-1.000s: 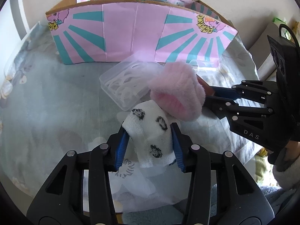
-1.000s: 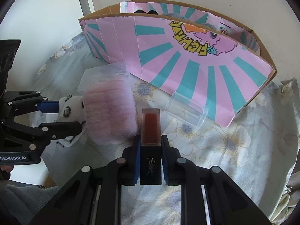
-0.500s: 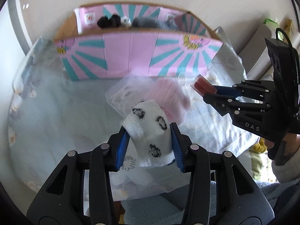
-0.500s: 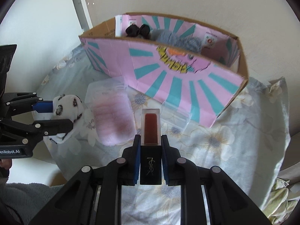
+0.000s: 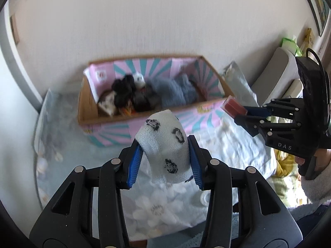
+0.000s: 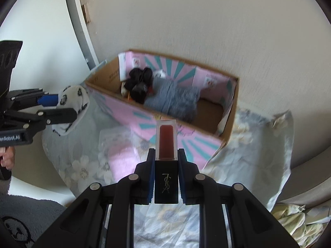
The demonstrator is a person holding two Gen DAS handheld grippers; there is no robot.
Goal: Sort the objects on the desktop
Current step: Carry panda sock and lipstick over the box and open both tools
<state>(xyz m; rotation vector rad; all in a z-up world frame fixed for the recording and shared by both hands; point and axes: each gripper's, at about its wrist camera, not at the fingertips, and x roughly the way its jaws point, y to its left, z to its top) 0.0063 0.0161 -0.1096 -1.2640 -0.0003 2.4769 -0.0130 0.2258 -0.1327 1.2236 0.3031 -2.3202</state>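
Observation:
My left gripper (image 5: 164, 161) is shut on a white sock with black spots (image 5: 165, 144) and holds it high above the table, in front of the pink and teal cardboard box (image 5: 107, 132). My right gripper (image 6: 166, 177) is shut on a red lip gloss with a black cap (image 6: 167, 144) and holds it raised in front of the same box (image 6: 206, 144). The box holds black, white and grey soft items (image 6: 173, 99). The right gripper (image 5: 244, 115) shows at the right of the left wrist view, and the left gripper (image 6: 62, 109) at the left of the right wrist view.
A pink fluffy item (image 6: 122, 159) and a clear plastic box (image 6: 111, 136) lie on the flowered cloth (image 6: 258, 144) in front of the cardboard box. A wall stands right behind the box. The table's front edge (image 5: 165, 231) is below my left gripper.
Both grippers have risen well above the table with their loads, so the inside of the cardboard box now shows. The pink fluffy item stayed on the cloth.

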